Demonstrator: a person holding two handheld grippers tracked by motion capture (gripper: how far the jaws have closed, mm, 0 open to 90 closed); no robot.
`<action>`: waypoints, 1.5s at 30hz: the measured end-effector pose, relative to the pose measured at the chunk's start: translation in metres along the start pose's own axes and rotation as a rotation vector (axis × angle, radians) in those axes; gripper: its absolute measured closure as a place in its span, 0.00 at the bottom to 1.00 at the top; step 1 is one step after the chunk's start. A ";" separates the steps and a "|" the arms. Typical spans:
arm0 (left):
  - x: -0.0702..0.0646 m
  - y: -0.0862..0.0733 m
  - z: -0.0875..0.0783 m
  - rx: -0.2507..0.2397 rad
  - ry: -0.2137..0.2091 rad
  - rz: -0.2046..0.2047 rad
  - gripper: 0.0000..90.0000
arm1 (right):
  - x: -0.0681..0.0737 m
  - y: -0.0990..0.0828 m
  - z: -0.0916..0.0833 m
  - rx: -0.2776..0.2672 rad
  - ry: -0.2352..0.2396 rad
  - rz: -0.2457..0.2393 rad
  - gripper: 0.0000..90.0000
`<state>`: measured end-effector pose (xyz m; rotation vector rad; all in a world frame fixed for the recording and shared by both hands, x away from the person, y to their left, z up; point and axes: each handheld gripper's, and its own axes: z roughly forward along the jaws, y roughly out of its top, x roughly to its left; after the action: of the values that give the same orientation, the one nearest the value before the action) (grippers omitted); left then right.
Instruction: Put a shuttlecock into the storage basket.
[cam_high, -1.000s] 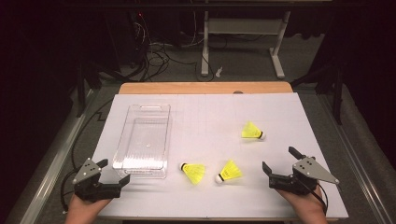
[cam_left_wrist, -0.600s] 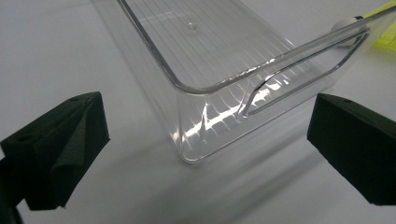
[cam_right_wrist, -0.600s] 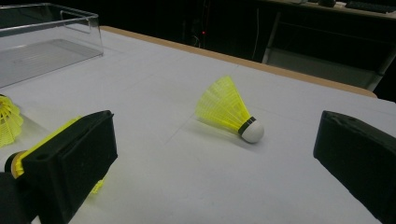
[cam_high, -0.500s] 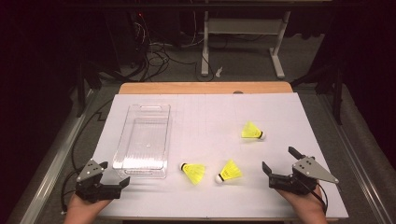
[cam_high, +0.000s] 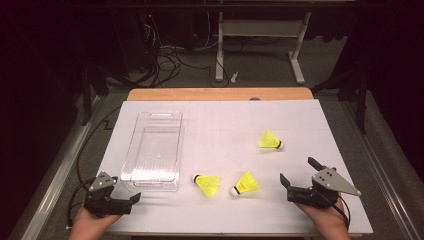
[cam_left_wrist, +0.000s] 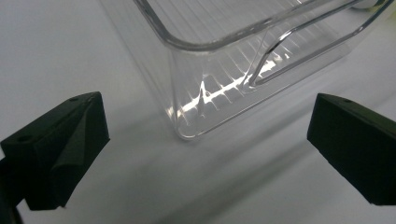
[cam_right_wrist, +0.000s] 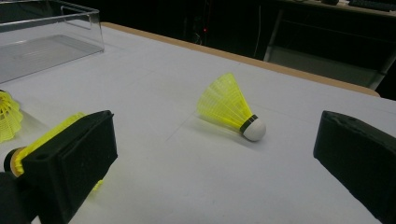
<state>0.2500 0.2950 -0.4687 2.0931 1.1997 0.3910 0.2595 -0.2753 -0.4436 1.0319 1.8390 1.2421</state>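
Observation:
A clear plastic bin (cam_high: 155, 150) lies on the white table sheet (cam_high: 220, 120), left of centre. Three yellow shuttlecocks rest on the sheet: one at the right (cam_high: 270, 141) and two near the front, the left one (cam_high: 207, 183) and the right one (cam_high: 245, 184). My left gripper (cam_high: 131, 200) stands open just in front of the bin's near left corner (cam_left_wrist: 224, 70), with nothing between its jaws. Also open, my right gripper (cam_high: 299, 171) points at the right shuttlecock (cam_right_wrist: 231, 109). Another shuttlecock (cam_right_wrist: 46, 135) is partly hidden behind its left jaw.
The table's wooden far edge (cam_high: 220, 94) shows beyond the sheet. Behind it are desk legs and cables on the floor (cam_high: 225, 60). Bare sheet lies between the bin and the right shuttlecock.
My left gripper has shifted slightly right, toward the bin's near corner. The right gripper and the shuttlecocks have not moved.

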 end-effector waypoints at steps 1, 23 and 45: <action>0.000 0.000 0.000 0.003 0.001 0.000 0.00 | 0.000 0.000 0.000 0.001 0.000 0.000 0.00; -0.003 0.012 -0.003 0.140 0.017 -0.006 0.01 | 0.000 -0.001 0.001 0.011 0.002 -0.005 0.00; 0.003 0.019 0.003 0.320 -0.029 -0.058 0.01 | 0.003 -0.001 0.003 0.019 0.013 -0.009 0.00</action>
<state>0.2646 0.2897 -0.4580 2.3155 1.3764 0.1482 0.2602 -0.2720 -0.4460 1.0274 1.8667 1.2314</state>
